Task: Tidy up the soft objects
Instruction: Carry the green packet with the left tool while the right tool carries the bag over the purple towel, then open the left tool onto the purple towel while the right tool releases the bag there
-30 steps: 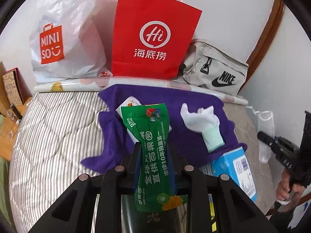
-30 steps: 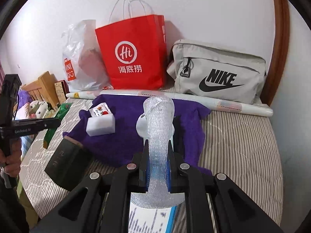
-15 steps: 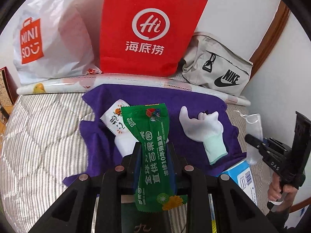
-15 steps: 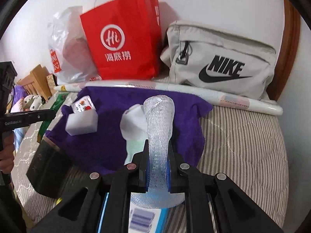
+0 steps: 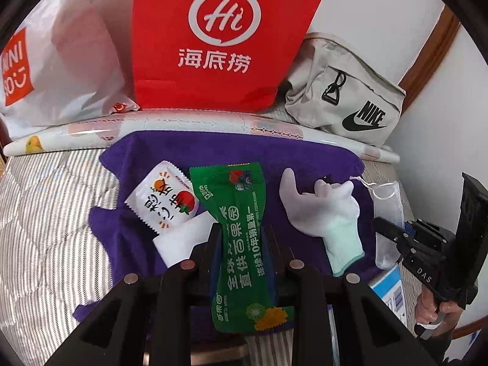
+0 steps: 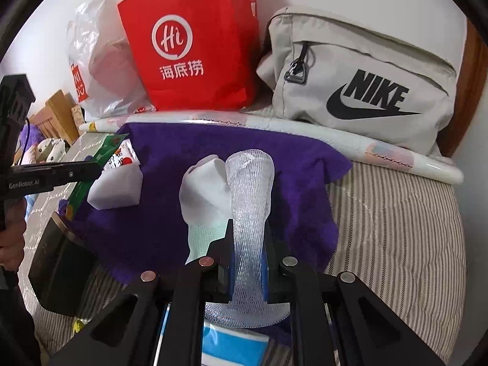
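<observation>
Left wrist view first: my left tool (image 5: 241, 228) is clamped on a green snack pouch (image 5: 241, 238), which sticks up between the fingers and hangs over the purple towel (image 5: 305, 158) spread on the bed (image 5: 45, 207). This view gives the clearest look at the white sachet with fruit print (image 5: 163, 198), lying on a white foam block (image 5: 180, 241) just left of the pouch. To the right lies a white glove (image 5: 323, 210) with a pale green cuff, palm flat on the towel. My right tool (image 5: 396, 238) pokes in near the bed's right edge, beside a blue-and-white box (image 5: 393, 296).

Right wrist view: my right tool (image 6: 247, 244) is squeezed tight on a white foam mesh sleeve (image 6: 250, 201), standing upright between the fingers, with the glove (image 6: 204, 195) touching it on the left. Only this view shows the striped mattress running off to the right edge, and the dark block (image 6: 61, 271) at the bed's near left corner. Red paper bag (image 6: 195, 39), Nike bag (image 6: 360, 79) and a plastic shopping bag (image 6: 100, 64) line the far edge against the wall.
</observation>
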Available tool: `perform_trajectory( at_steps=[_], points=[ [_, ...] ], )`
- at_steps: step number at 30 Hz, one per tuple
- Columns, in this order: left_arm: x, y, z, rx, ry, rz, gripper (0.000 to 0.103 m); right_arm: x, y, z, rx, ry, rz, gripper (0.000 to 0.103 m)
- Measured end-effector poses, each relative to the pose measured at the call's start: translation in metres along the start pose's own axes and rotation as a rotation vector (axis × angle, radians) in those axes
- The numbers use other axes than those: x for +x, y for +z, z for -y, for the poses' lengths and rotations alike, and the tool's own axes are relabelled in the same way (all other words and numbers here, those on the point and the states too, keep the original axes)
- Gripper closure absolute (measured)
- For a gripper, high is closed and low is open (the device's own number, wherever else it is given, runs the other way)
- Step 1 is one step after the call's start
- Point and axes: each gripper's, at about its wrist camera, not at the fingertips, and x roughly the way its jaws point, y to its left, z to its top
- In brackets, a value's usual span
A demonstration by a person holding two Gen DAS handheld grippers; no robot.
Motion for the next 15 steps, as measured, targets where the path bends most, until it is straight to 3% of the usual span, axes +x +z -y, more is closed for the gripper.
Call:
perform_trajectory(
  at_steps=[12, 15],
  points=[
    [0.030, 0.002, -0.003, -0.011, 0.033, -0.047, 0.076, 0.020, 0.002, -0.010, -0.039, 0.022, -0.055, 0.089],
    [0.030, 0.003, -0.005, -0.015, 0.019, -0.048, 0.076, 0.022, 0.003, -0.012, -0.045, 0.030, -0.059, 0.082]
  ],
)
